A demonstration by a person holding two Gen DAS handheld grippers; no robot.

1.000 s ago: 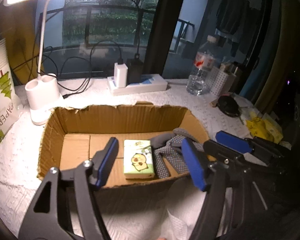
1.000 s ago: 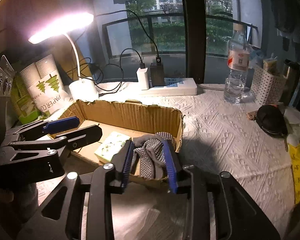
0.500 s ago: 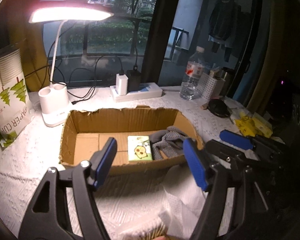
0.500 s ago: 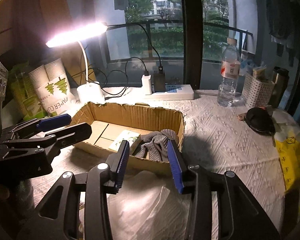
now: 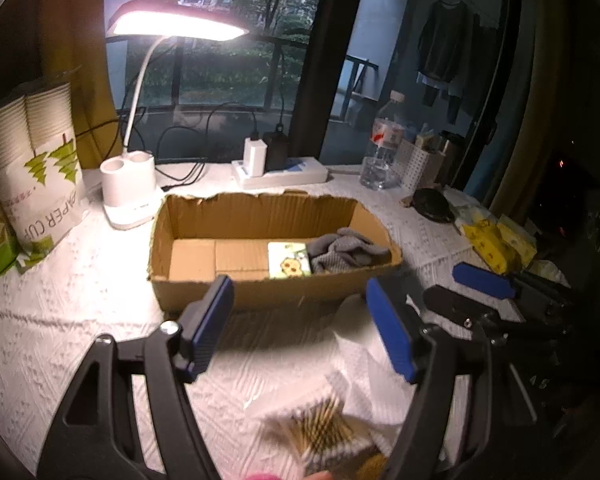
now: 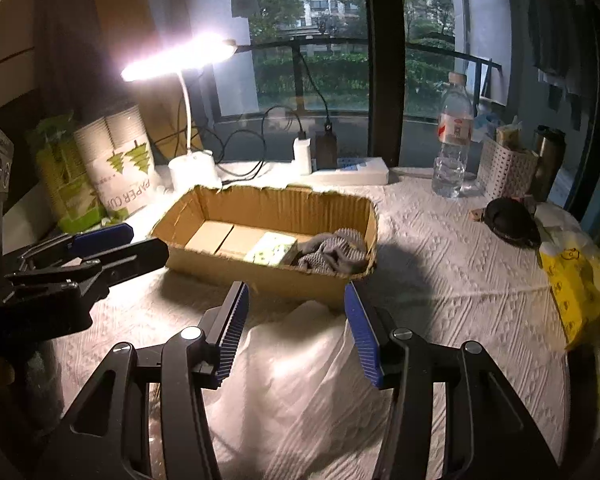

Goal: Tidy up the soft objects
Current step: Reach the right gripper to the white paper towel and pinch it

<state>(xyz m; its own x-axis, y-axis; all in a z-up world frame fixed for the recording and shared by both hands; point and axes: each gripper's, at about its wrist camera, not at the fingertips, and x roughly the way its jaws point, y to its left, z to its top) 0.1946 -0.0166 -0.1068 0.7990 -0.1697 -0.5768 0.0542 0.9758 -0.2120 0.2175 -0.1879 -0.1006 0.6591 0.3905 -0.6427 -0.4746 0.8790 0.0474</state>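
Note:
A cardboard box (image 5: 260, 288) (image 6: 268, 280) stands mid-table. Inside it lie a tissue pack with a cartoon print (image 5: 289, 260) (image 6: 271, 253) and grey gloves (image 5: 346, 254) (image 6: 332, 254) at its right end. My left gripper (image 5: 300, 324) is open and empty, in front of the box, above a white cloth (image 5: 352, 360) and a blurred striped thing (image 5: 328, 432). My right gripper (image 6: 296, 320) is open and empty, over the white cloth (image 6: 300, 380) in front of the box. Each gripper shows in the other's view (image 5: 480, 292) (image 6: 96, 248).
A lit desk lamp (image 5: 132, 196) and a paper cup pack (image 5: 40, 172) stand at the left. A power strip (image 5: 280, 174), water bottle (image 5: 380, 152) and white basket (image 6: 504, 168) are behind. A black object (image 6: 510, 222) and yellow packs (image 6: 576, 292) lie at the right.
Both grippers have pulled back and up from the box, empty. The gloves and tissue pack stay in the box. The white cloth has come into view under them.

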